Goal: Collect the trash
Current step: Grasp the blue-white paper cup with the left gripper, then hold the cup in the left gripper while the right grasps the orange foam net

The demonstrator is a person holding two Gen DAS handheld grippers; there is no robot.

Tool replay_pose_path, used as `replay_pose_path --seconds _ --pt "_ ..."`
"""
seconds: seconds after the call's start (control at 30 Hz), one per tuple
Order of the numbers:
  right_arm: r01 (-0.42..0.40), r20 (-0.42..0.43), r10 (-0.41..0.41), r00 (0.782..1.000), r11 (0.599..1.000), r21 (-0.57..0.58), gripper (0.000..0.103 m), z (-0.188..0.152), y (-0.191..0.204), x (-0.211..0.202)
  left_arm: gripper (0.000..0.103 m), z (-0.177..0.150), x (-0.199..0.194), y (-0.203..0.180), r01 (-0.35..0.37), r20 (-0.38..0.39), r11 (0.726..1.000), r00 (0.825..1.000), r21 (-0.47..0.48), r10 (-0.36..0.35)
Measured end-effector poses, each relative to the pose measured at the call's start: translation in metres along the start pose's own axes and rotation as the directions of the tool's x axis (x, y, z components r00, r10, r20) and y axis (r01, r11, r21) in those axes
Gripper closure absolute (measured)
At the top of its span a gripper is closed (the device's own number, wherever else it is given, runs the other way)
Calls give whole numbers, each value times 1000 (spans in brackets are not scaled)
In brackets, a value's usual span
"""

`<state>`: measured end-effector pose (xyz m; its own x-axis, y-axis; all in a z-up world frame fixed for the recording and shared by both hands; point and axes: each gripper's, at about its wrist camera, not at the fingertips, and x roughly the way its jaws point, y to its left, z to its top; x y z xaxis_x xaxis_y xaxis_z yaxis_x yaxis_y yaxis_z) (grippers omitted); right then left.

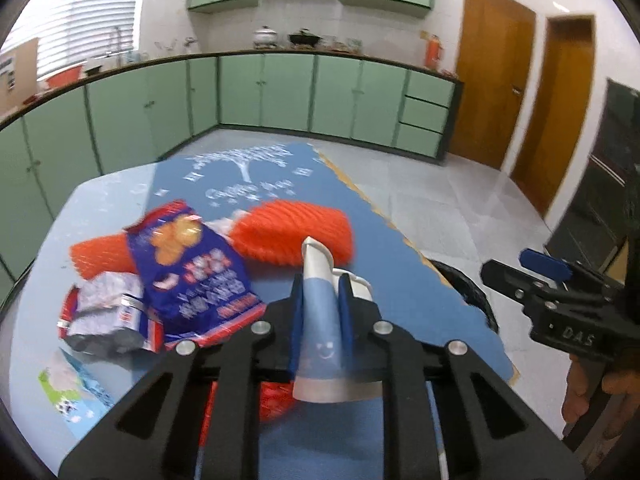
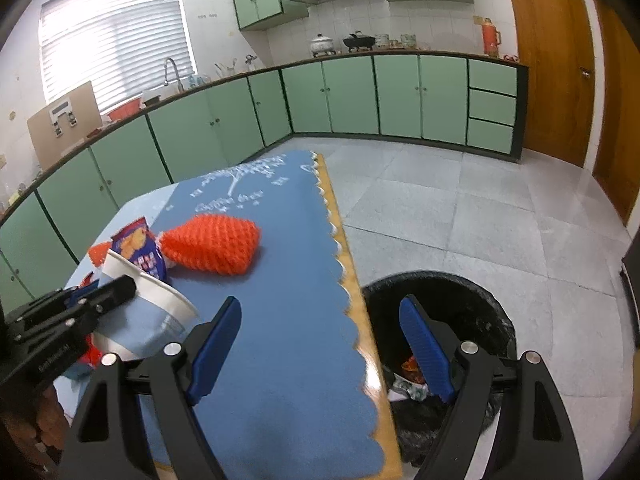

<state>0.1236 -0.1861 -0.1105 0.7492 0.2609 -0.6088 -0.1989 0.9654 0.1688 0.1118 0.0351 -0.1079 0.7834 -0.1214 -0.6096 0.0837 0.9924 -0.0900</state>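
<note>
- My left hand-held gripper (image 1: pixel 322 300) is clamped on a paper cup (image 1: pixel 320 320), blue w/ white rim and a lil smiley on it, squashed flat between the blue pads. It's up above the desk (image 2: pixel 280 320), near the right edge.
- Right hand-held gripper (image 2: pixel 320 344) has its fingers spread wide w/ nothing between them. One finger sits over the blue desk cover, the other over the trash bin (image 2: pixel 460 300).
- Bin is on the floor just beside the desk's right edge, black liner, some wrappers already in it.
- Rest of the trash on the desk: blue snack bag (image 1: pixel 196 276) in the middle-left, orange foam net (image 1: pixel 292 232) right behind it, 2nd orange net piece (image 1: pixel 100 256) poking out on the left side under the bag.
- Crumpled silver wrapper (image 1: pixel 108 312) lies by the snack bag's left edge, touching it. Small green/white packet (image 1: pixel 72 392) nearer the front-left corner.
- Left view is kinda motion-blurred tbh.
</note>
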Motion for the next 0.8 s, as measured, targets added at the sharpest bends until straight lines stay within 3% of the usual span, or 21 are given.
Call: replay_pose_path --seconds 0.33,0.8 --pt "-55 25 57 998 996 -63 25 21 50 48 88 22 5 37 -120 36 991 992 -63 122" --pt "-56 -60 53 997 997 -47 26 29 70 112 88 25 26 65 -115 0 989 993 -98 115"
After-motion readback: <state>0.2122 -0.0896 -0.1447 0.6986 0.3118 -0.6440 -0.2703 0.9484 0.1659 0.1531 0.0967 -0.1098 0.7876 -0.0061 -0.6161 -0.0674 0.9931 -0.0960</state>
